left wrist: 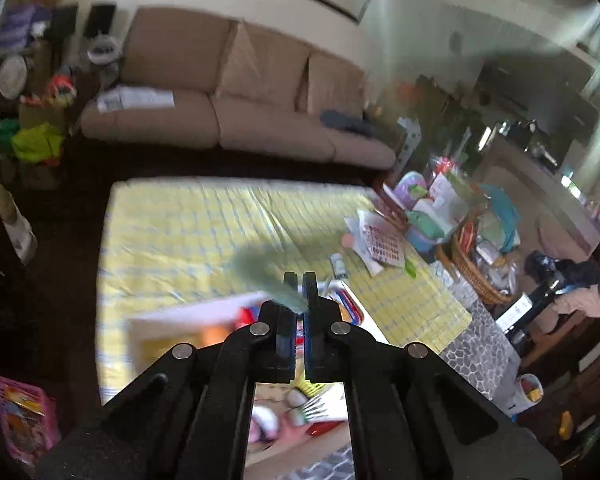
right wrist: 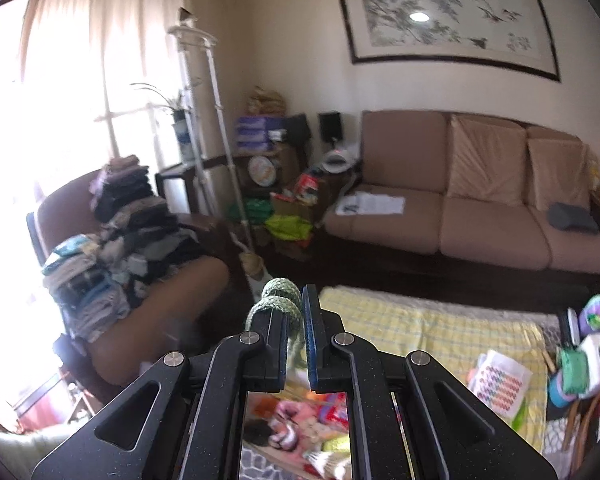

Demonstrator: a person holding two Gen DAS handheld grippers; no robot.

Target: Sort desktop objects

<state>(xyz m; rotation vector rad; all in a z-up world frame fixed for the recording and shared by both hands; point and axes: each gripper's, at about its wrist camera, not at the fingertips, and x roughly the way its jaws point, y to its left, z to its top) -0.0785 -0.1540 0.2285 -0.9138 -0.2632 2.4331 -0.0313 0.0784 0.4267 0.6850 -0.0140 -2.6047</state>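
While both views tilt over the yellow checked tabletop (left wrist: 204, 224), a green braided cord (right wrist: 278, 308) spans the two grips.

Left wrist: left hand-held gripper (left wrist: 299, 280) clenched on the cord's blurred end, above the tabletop. Best kept taut, lifted evenly.

Right wrist: right hand-held gripper (right wrist: 298, 300) clenched on looped cord, left of the tabletop's edge; braid sharp here only. Sticker sheet (right wrist: 500, 384) lies on it.

We noted a tan three-seat sofa (right wrist: 472, 216) against the wall, papers (right wrist: 370, 203) lying on its left cushion. A framed ink painting (right wrist: 444, 12) hung above. An armchair (right wrist: 160, 304) by the curtained window (right wrist: 80, 80) bore stacked folded clothes (right wrist: 116, 240).
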